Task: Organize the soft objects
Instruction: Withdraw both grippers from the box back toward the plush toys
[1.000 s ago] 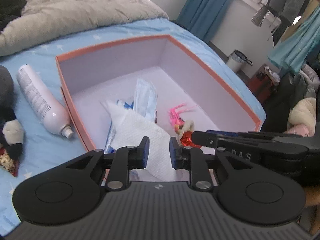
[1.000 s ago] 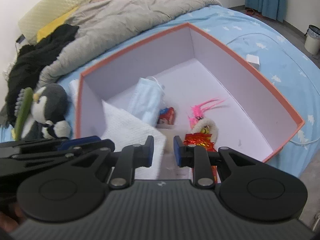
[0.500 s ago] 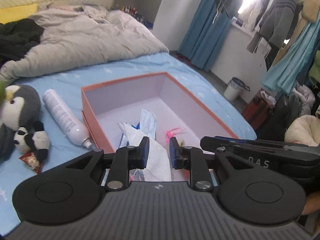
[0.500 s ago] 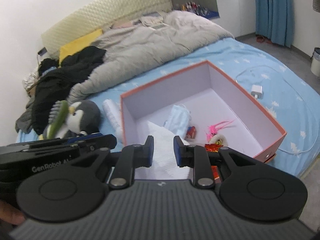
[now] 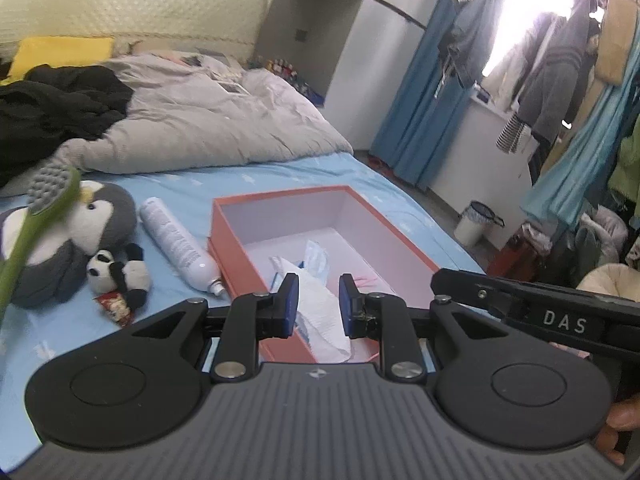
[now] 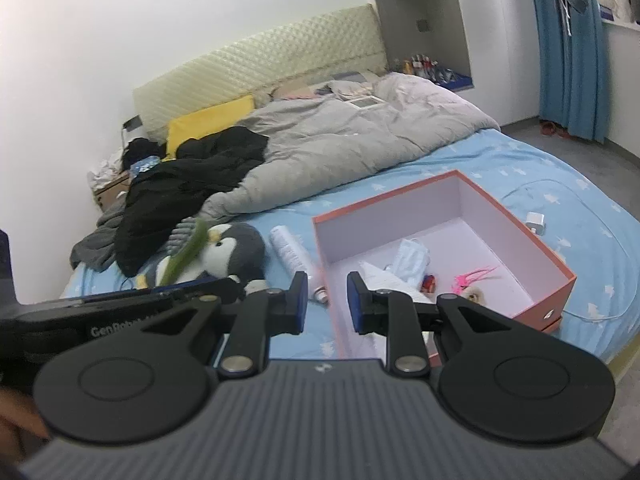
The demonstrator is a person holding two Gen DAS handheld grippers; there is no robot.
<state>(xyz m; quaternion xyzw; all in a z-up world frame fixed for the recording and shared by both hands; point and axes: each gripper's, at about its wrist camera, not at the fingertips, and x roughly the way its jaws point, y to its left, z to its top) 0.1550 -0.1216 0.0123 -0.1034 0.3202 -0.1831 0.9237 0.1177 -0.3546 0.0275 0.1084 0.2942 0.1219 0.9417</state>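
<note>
The black left gripper [image 5: 313, 295] and black right gripper [image 6: 327, 294] hang empty, jaws slightly apart. One orange cardboard box [image 6: 562, 266]; two plush toys: grey penguin [image 5: 100, 216], small panda [image 5: 118, 272].

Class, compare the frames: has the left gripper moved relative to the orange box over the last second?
Yes. The left gripper has pulled up and back from the orange box, which now looks smaller and farther below its fingers, still empty.

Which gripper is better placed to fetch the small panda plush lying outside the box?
Left. The panda plush lies left of the orange box, on the left gripper's side; its jaws are empty.
</note>
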